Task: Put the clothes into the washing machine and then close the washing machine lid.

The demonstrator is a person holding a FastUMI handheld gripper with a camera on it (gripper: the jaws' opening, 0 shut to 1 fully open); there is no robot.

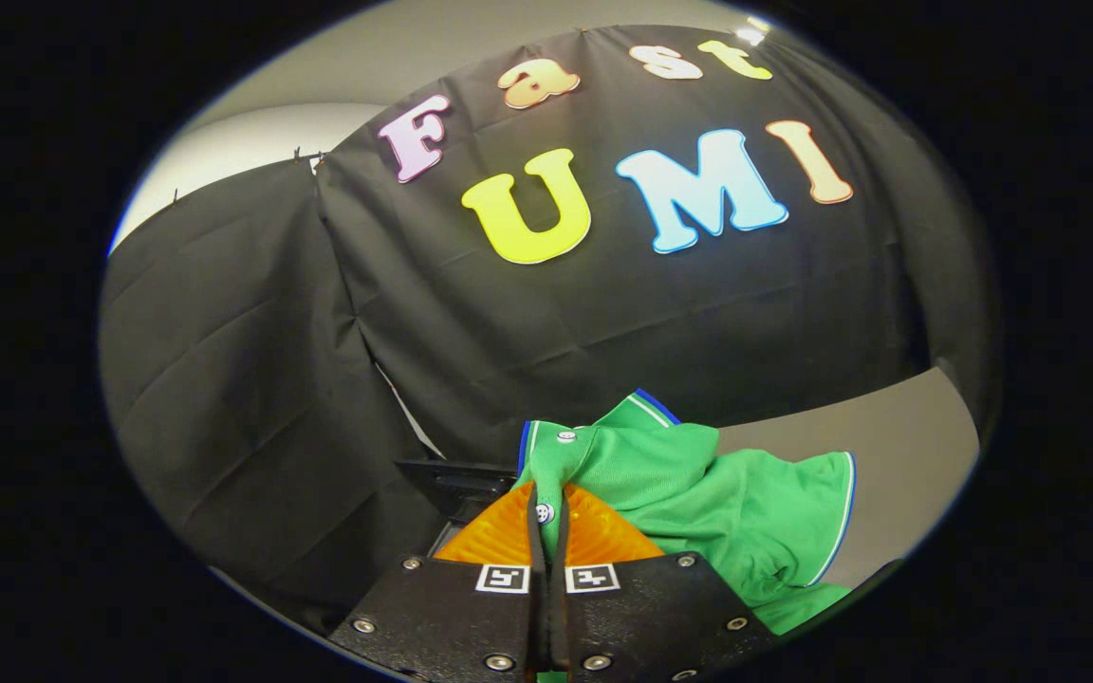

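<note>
Gripper view, L to R: at 9 o'clock of our fingers we've got only the draped booth wall (pixel 252 379). A dark boxy edge (pixel 456 484) sits just beyond the fingers at approx 11 o'clock; could be part of the washing machine, can't tell. Dead centre, the gripper (pixel 546 517) has its fingers pressed nearly together w/ a fold of the green shirt (pixel 698 493) pinched between them, near a white button, so we're clamped on the fabric. Most of the shirt hangs from 12 round to 3 o'clock, its sleeve w/ white-blue trim drooping over the grey surface (pixel 888 446).

Risks, as we judge it: we hold only a thin fold by the placket, so the cloth may slip out mid-carry. The trailing sleeve could snag the machine's rim or end up draped outside, blocking the lid from shutting.
</note>
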